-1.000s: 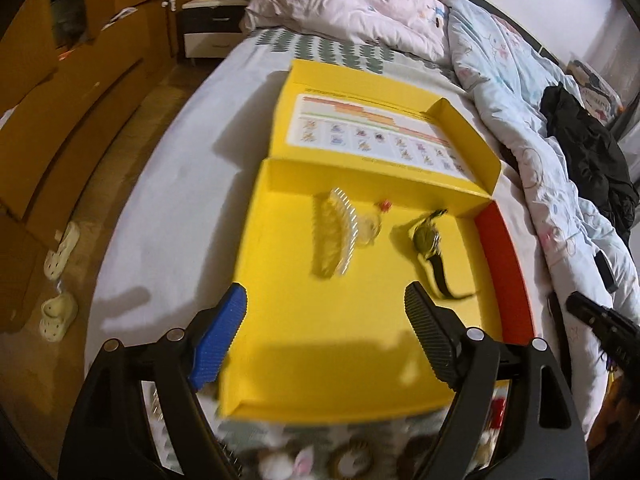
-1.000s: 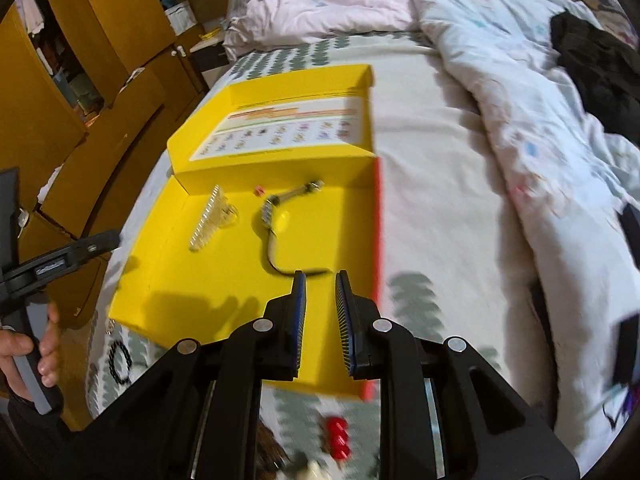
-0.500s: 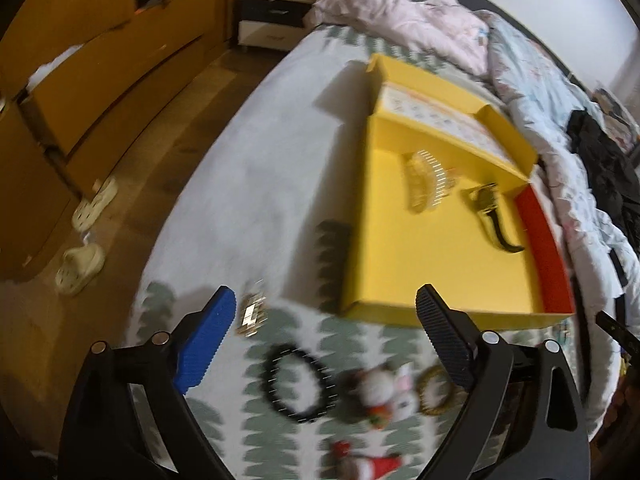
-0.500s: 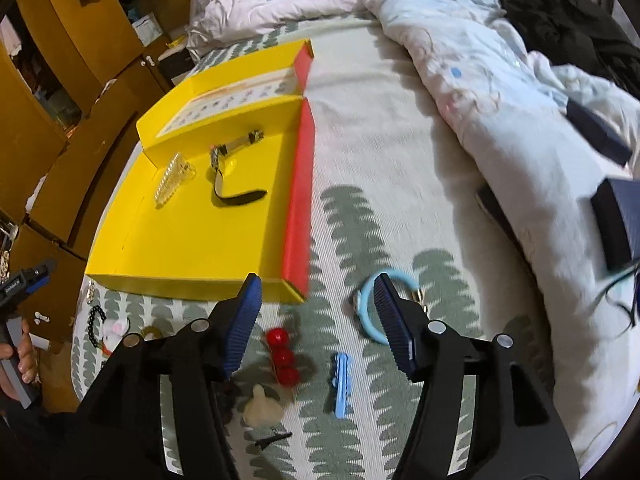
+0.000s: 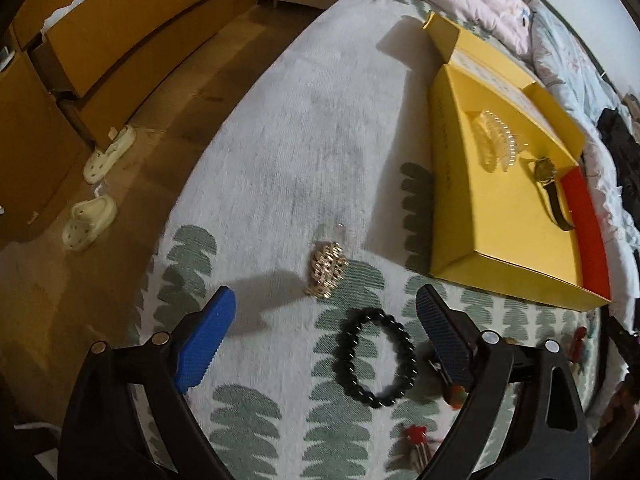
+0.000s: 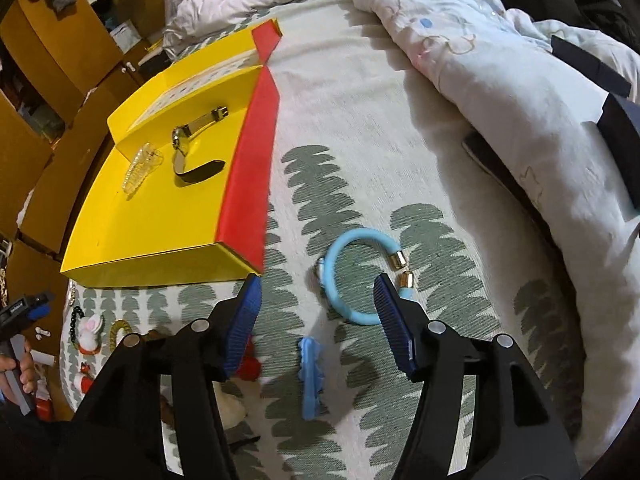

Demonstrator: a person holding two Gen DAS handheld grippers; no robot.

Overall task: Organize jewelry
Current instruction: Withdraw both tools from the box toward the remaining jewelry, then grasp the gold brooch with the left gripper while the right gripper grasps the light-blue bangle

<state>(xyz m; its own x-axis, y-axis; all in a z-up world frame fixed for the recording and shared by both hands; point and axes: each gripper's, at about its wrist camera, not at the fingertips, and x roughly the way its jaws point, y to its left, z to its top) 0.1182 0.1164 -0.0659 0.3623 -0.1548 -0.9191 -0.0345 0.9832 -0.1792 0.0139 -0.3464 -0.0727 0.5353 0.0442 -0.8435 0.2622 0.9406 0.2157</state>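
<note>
A yellow box [image 5: 516,216] [image 6: 160,224] with a red side lies open on the bed. It holds a clear hair comb [image 5: 496,144] [image 6: 140,168] and a watch [image 5: 550,184] [image 6: 188,152]. My left gripper [image 5: 324,316] is open above a gold metal bracelet [image 5: 326,269] and a black bead bracelet [image 5: 376,362]. My right gripper [image 6: 318,302] is open just above a light-blue bangle [image 6: 356,276] with gold ends; a blue hair clip [image 6: 310,378] lies below it.
Small red and white trinkets [image 6: 90,334] lie on the leaf-patterned bedspread in front of the box. A rumpled duvet [image 6: 500,80] covers the right of the bed. Slippers [image 5: 90,220] and wooden cabinets stand on the floor at the left.
Both grippers have pulled back from the box toward the bed's near edge. The left swung left over the bracelets. The right gripper opened and came down over the blue bangle.
</note>
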